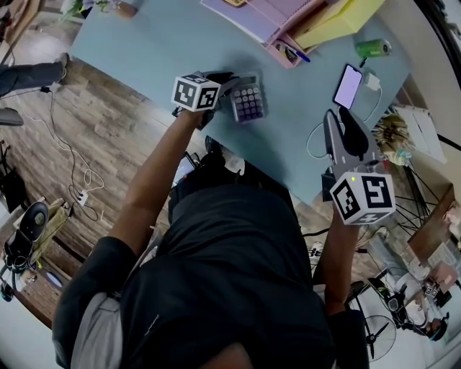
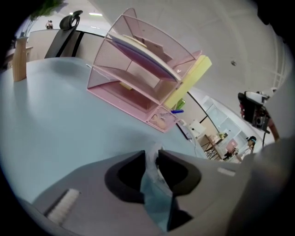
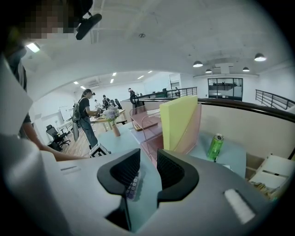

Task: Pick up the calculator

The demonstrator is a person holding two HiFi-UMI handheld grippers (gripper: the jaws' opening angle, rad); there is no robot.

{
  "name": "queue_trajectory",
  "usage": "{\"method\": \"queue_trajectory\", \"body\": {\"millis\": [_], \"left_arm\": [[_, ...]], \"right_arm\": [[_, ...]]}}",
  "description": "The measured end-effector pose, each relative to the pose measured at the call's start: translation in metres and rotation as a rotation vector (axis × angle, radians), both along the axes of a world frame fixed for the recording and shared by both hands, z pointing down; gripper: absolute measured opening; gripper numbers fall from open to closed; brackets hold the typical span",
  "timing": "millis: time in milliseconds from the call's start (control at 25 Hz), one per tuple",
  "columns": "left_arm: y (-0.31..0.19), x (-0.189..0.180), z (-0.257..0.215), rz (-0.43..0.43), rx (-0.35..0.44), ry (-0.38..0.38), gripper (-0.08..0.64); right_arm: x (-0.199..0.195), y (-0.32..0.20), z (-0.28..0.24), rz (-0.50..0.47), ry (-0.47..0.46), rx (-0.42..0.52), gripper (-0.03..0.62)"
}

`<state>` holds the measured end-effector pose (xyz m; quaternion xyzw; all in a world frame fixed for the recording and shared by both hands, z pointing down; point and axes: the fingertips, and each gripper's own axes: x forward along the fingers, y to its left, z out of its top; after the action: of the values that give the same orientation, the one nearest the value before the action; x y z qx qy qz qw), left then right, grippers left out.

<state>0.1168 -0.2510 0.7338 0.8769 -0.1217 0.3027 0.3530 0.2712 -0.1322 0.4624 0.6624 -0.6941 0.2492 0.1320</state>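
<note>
The grey calculator (image 1: 248, 99) with purple keys lies on the pale blue table (image 1: 144, 43). My left gripper (image 1: 229, 85) reaches in from the calculator's left side and is shut on its edge. In the left gripper view a thin pale sliver of the calculator (image 2: 152, 159) sits pinched in the left gripper (image 2: 151, 154). My right gripper (image 1: 338, 119) hovers over the table's near right part, apart from the calculator. Its jaws stand almost together with nothing in the slim slit. Through the slit of the right gripper (image 3: 148, 154), the calculator's keys (image 3: 132, 186) show.
A pink mesh organizer (image 1: 266, 18) with a yellow folder (image 1: 342, 21) stands at the table's far side. A phone (image 1: 348, 85) with a white charger (image 1: 372, 81), and a green can (image 1: 373, 48), lie at the right. The table's near edge runs just before the person's body.
</note>
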Motion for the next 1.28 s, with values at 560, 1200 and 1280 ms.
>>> {"method": "queue_trajectory", "body": {"millis": [560,1200,1280], "left_arm": [[-0.006,-0.006,-0.080,0.025,0.304,0.044,0.147],[-0.048,-0.078,-0.219,-0.066,0.615,0.119,0.147],[-0.051,-0.092,-0.238,-0.078,0.655,0.129,0.147]], "right_arm": [[-0.018,0.006,-0.018,0.008,0.012,0.044,0.095],[-0.047,0.007,-0.060,-0.041,0.074,0.173,0.095],[-0.054,0.009,-0.068,-0.050,0.089,0.195,0.095]]}}
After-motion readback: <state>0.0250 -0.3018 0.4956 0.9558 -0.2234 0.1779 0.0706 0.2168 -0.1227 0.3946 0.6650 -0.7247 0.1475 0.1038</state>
